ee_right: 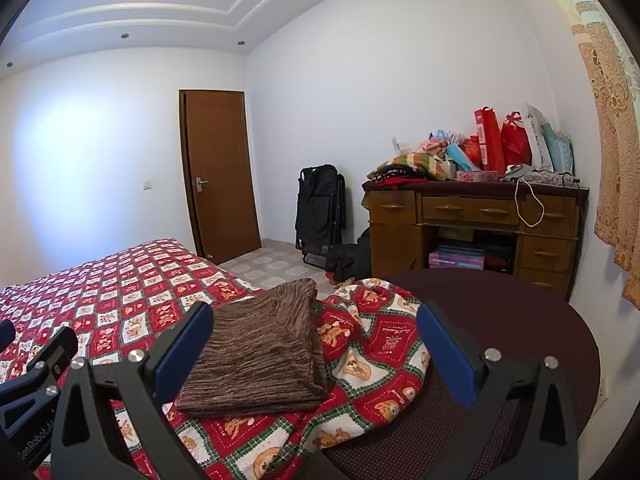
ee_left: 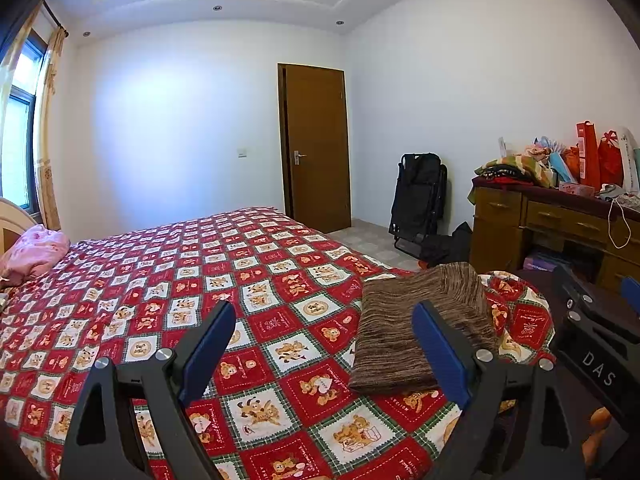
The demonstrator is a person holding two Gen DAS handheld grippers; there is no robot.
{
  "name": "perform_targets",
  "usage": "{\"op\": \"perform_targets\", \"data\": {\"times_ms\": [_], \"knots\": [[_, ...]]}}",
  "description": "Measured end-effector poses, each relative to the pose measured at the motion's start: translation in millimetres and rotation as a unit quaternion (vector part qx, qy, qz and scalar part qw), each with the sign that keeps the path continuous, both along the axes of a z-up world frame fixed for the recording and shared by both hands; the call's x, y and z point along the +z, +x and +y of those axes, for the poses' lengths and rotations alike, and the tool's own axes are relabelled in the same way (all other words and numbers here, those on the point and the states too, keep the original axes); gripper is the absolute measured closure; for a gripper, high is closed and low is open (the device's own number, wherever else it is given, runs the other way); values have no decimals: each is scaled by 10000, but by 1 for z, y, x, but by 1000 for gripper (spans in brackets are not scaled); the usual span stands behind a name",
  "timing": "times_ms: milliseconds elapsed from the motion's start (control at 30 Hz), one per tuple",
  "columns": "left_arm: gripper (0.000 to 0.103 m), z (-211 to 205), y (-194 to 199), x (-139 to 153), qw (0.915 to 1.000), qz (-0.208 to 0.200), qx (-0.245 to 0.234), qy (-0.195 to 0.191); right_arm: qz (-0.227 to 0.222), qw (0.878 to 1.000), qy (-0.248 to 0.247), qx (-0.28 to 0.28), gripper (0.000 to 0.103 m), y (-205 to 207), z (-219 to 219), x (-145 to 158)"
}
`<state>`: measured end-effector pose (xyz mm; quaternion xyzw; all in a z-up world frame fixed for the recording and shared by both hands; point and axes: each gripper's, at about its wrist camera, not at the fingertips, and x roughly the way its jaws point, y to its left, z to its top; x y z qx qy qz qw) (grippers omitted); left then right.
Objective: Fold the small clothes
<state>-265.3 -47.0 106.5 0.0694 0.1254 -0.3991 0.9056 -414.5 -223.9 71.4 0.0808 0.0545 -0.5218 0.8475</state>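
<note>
A brown striped knit garment [ee_left: 416, 324] lies folded into a flat rectangle on the red bear-print bedspread [ee_left: 200, 280], near the bed's right corner. It also shows in the right wrist view [ee_right: 260, 348]. My left gripper [ee_left: 324, 336] is open and empty, held above the bed just left of the garment. My right gripper [ee_right: 316, 340] is open and empty, held above the garment's near right side. The right gripper's body shows at the right edge of the left wrist view [ee_left: 596, 332].
A dark round padded seat [ee_right: 520, 340] sits beside the bed corner. A wooden desk [ee_right: 472, 216] piled with clothes and red bags stands by the wall. A black folded chair [ee_right: 320, 208] and a brown door [ee_right: 220, 172] are behind. A pink garment [ee_left: 36, 252] lies at the bed's far left.
</note>
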Motion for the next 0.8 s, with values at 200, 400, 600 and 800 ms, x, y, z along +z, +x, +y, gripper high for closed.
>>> {"op": "perform_targets", "data": {"times_ms": [200, 400, 600, 800], "knots": [[13, 1, 1, -1, 10000, 28, 22, -25, 9, 10000, 7, -9, 0, 0, 1, 0], [13, 0, 1, -1, 10000, 27, 17, -6, 14, 10000, 30, 17, 0, 0, -1, -2], [12, 0, 2, -2, 10000, 53, 20, -6, 35, 10000, 54, 18, 0, 0, -1, -3], [12, 0, 4, -4, 10000, 67, 31, 17, 32, 10000, 81, 33, 0, -1, -5, -2]]}}
